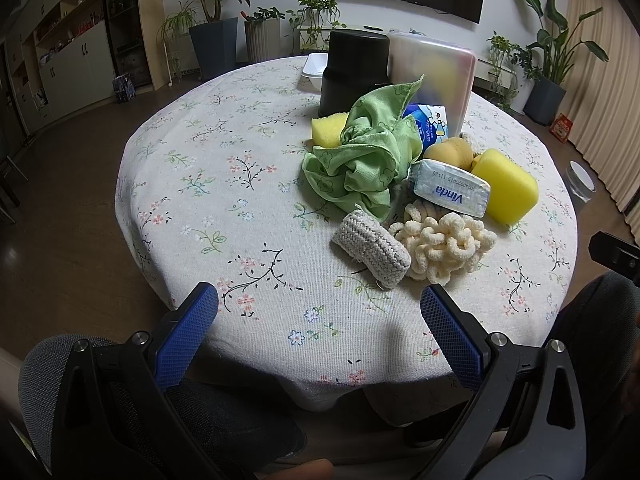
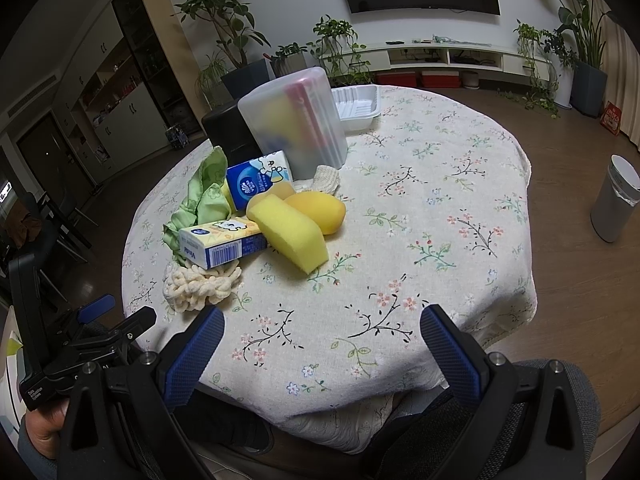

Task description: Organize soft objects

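A heap of soft things lies on the round floral table (image 1: pixel 224 184): a crumpled green cloth (image 1: pixel 362 160), a grey knitted pad (image 1: pixel 372 248), a cream chunky-yarn piece (image 1: pixel 444 246), a Vinda tissue pack (image 1: pixel 450 192), a blue tissue pack (image 2: pixel 258 182), yellow sponges (image 1: pixel 506 186) (image 2: pixel 294 230) and an orange rounded sponge (image 2: pixel 320 210). My left gripper (image 1: pixel 320 304) hangs open at the near table edge, just short of the grey pad. My right gripper (image 2: pixel 322 324) is open too, over bare cloth in front of the heap. Both hold nothing.
Behind the heap stand a frosted plastic box (image 2: pixel 296 124), a black container (image 1: pixel 354 72) and a white tray (image 2: pixel 358 106). A grey bin (image 2: pixel 614 204) is on the floor at the right. Potted plants line the far wall. The table's right half is bare cloth.
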The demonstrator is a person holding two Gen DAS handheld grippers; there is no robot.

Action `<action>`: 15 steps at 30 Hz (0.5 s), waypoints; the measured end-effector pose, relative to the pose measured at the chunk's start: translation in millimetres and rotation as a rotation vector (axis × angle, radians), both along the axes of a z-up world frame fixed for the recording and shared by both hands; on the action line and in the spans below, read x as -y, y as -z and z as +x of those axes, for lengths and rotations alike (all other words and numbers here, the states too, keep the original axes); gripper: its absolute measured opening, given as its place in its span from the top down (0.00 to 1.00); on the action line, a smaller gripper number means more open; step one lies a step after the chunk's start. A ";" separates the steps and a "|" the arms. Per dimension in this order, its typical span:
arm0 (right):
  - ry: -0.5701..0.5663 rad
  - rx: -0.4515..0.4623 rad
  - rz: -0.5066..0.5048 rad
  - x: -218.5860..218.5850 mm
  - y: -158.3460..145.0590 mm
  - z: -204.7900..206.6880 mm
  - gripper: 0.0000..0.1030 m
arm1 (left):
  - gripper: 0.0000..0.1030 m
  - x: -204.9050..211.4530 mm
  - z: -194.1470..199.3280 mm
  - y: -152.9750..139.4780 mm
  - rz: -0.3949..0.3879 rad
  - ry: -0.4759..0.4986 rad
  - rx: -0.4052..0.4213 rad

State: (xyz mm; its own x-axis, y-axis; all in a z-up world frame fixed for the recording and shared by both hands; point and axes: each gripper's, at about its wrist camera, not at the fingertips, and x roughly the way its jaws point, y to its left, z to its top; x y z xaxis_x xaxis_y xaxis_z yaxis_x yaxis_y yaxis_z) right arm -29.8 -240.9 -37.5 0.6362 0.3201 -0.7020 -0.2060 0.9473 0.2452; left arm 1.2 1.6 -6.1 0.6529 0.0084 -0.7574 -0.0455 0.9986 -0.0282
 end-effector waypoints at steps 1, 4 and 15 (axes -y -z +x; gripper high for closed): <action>0.000 0.000 0.000 0.0 0.0 0.0 0.02 | 0.00 0.3 0.0 -0.5 0.001 0.000 0.000; 0.000 -0.001 0.000 0.1 0.1 0.0 0.02 | 0.00 0.3 0.0 -0.5 0.001 0.000 0.000; -0.004 0.001 -0.004 -1.6 0.6 0.7 0.02 | 0.00 0.5 0.1 1.9 -0.005 0.003 -0.004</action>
State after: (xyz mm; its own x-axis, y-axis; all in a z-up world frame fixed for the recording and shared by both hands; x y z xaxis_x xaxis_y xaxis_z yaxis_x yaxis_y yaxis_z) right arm -29.1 -239.3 -38.1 0.6352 0.3202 -0.7028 -0.2102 0.9473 0.2416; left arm 1.3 1.1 -8.0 0.6500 0.0024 -0.7599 -0.0424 0.9986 -0.0330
